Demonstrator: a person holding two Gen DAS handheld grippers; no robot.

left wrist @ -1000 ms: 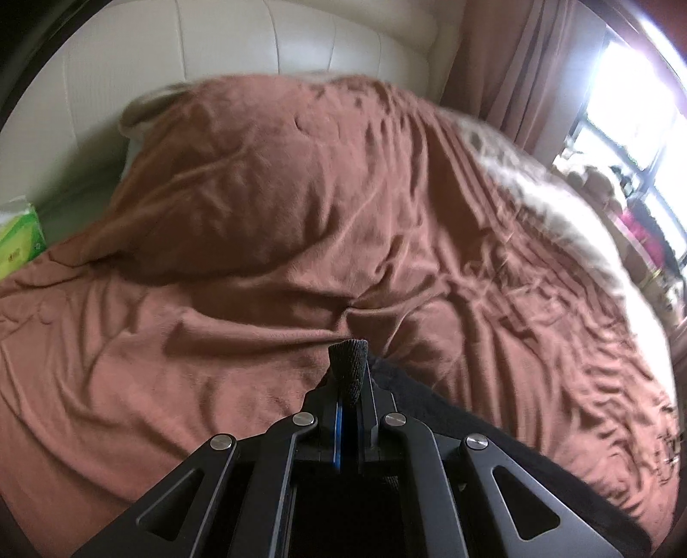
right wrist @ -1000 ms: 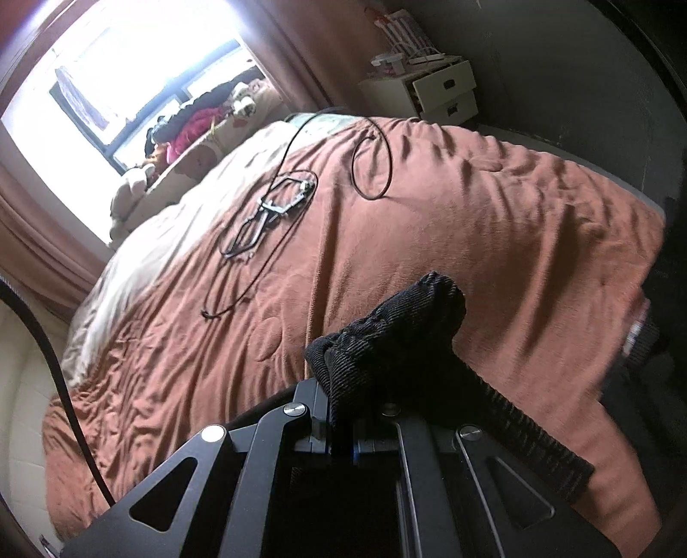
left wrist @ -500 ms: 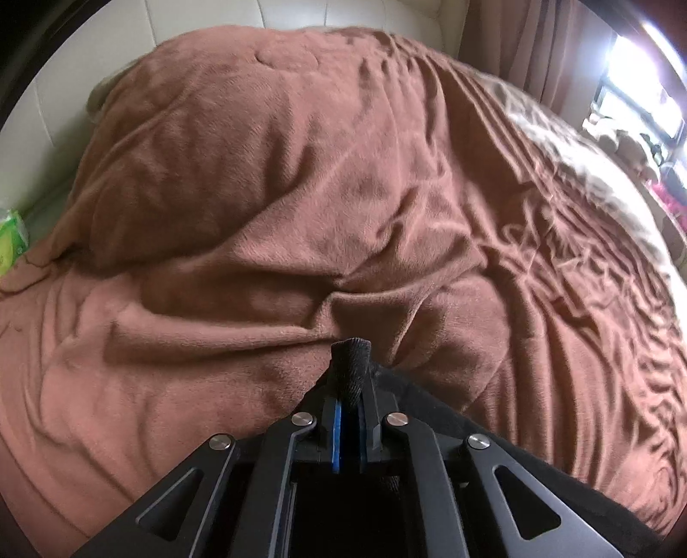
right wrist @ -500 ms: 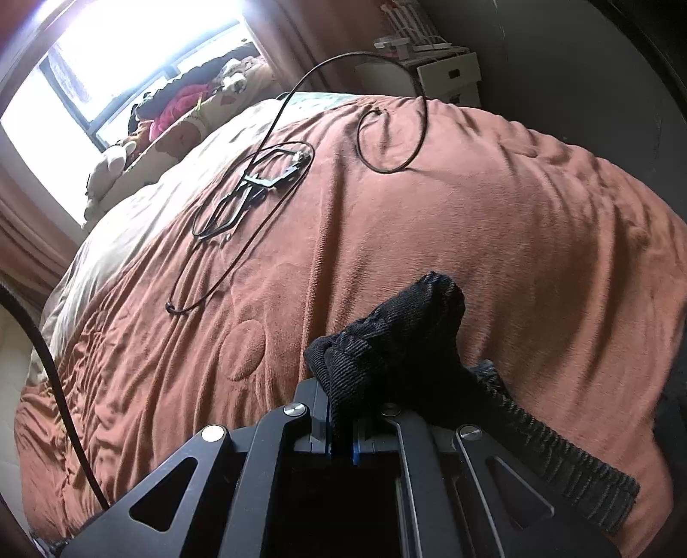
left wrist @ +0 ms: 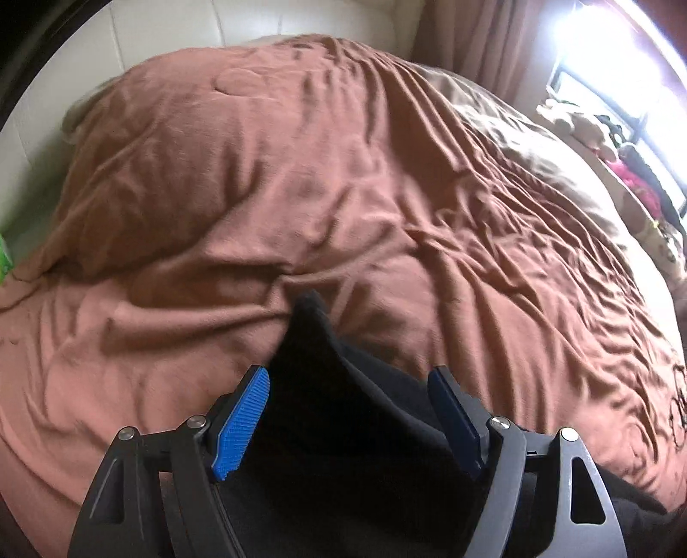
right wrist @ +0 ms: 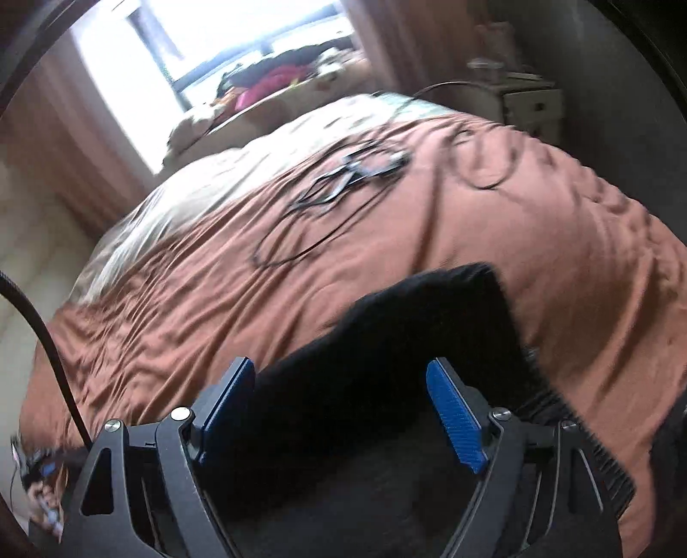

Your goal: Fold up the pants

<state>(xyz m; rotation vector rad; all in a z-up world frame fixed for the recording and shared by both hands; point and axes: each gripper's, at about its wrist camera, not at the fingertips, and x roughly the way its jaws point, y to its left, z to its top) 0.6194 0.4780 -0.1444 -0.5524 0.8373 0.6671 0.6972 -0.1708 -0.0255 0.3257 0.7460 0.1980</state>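
My left tool [left wrist: 348, 386] has its jaws opening, the blue pads [left wrist: 240, 423] standing wide apart. The black pants [left wrist: 326, 412] lie between them, but neither pad presses on the cloth that I can see; a peak of the fabric rises in front of the fingers and rests on the brown blanket [left wrist: 300, 180] of the bed. The blanket is creased and bulges over what looks like a pillow near the pale padded headboard [left wrist: 171, 30].

My right tool [right wrist: 339, 386] is opening as well, pads [right wrist: 455, 418] spread wide with the pants [right wrist: 429, 335] lying between them, loose of both faces. Here the dark cloth spreads out over the blanket [right wrist: 579, 240], with a ribbed edge [right wrist: 601, 459] trailing off to the right. This view is smeared, so fine detail escapes me.

Farther up the bed a black cable [right wrist: 309, 240] lies in loops on the blanket. A bright window [right wrist: 206, 47] sits beyond the bed, with brownish curtains [right wrist: 56, 141] beside it and a pale nightstand [right wrist: 532, 103] at the far right.
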